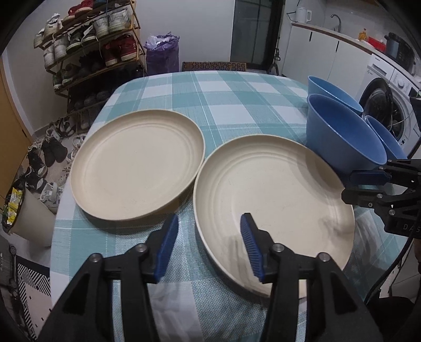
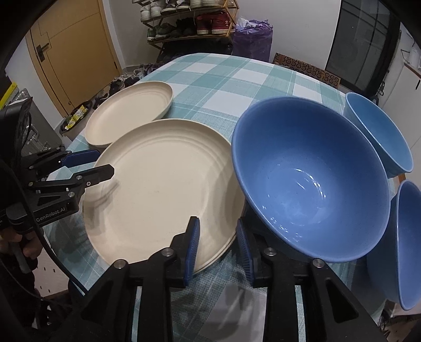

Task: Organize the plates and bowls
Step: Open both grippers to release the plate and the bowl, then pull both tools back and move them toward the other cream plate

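You get even, fairly bright indoor light from overhead — soft shadows smear across the near plate (image 2: 163,184), white glare glints in the big blue bowl (image 2: 310,181), and fisheye bending darkens every far corner.

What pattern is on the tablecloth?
Teal-and-white check on the tablecloth; clearest in the left wrist view.

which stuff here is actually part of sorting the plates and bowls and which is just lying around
Part of the job:
- near cream round plate
- far cream round plate
- three blue round bowls

Just lying about:
- wooden shoe rack
- purple bag
- white washing machine
- white kettle
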`<state>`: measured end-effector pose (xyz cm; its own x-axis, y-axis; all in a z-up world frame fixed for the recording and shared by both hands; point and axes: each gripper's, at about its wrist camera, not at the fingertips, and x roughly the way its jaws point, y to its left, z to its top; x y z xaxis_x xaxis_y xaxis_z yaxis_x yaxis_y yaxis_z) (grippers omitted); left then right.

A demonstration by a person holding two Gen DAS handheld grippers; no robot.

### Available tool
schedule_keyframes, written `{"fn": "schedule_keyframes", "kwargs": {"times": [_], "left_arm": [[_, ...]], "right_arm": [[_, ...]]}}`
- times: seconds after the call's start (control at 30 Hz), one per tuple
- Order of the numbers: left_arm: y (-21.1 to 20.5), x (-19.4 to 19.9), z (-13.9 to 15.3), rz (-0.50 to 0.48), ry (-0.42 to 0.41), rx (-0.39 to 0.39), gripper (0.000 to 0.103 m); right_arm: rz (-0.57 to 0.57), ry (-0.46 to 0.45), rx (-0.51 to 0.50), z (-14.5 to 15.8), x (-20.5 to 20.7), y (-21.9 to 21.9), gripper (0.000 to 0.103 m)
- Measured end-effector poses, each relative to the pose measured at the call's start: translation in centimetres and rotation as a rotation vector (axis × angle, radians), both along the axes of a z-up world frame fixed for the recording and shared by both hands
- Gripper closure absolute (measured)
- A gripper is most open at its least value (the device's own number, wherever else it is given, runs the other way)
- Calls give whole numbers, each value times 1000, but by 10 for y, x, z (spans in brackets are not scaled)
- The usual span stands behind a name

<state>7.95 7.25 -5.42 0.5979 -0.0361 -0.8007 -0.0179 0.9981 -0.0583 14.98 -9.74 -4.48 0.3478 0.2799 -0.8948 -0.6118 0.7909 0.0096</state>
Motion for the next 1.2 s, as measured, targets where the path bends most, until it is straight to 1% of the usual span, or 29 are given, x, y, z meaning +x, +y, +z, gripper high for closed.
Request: {"fn": "schedule_keyframes", "kwargs": {"times": [0.03,0.1,0.17,0.2,0.23,0.27,0.3,0.33,0.37,0.43,0.47,0.5,0.57,0.67,0.7,0.9,1.2], "left_arm": [[1,-2,3,2,-11,2,51],[4,-5,7,8,-20,2,50],[7,-8,11,16,-30,-2,48],[8,-9,12,21,-32,-1,44],[9,-10,14,26,-36,1,41],[10,-11,16,32,-43,3,35],[11,-13,18,38,-50,4,25],[13,-14,19,47,-59,5,22],[14,-16,21,56,-68,5,18],[15,-17,23,57,-73,-1,17],[16,-18,24,56,-75,-6,14],[17,-19,25,54,-79,-14,7],[19,-20,28,63,-96,-17,0],[22,-21,31,74,-106,-24,0],[23,-21,31,76,-108,-25,0],[32,-20,30,110,-109,-33,0],[46,-16,31,164,-107,-43,0]], "right_arm": [[4,-3,10,2,-1,0,62],[8,-14,26,6,-3,1,57],[16,-20,37,10,-4,3,56],[22,-22,46,11,-5,5,55],[31,-26,58,13,-6,6,52],[41,-28,69,15,-7,7,49],[46,-26,77,16,-7,8,43],[56,-19,90,17,-7,9,37],[64,-16,98,18,-8,11,36],[82,-24,117,21,-10,13,29],[91,-31,127,23,-11,15,27],[97,-33,137,25,-11,16,24],[105,-39,166,30,-11,17,18],[106,-54,204,37,-10,18,7],[102,-61,214,39,-9,18,1],[98,-89,227,47,-2,22,1],[101,-76,226,45,11,31,1]]}}
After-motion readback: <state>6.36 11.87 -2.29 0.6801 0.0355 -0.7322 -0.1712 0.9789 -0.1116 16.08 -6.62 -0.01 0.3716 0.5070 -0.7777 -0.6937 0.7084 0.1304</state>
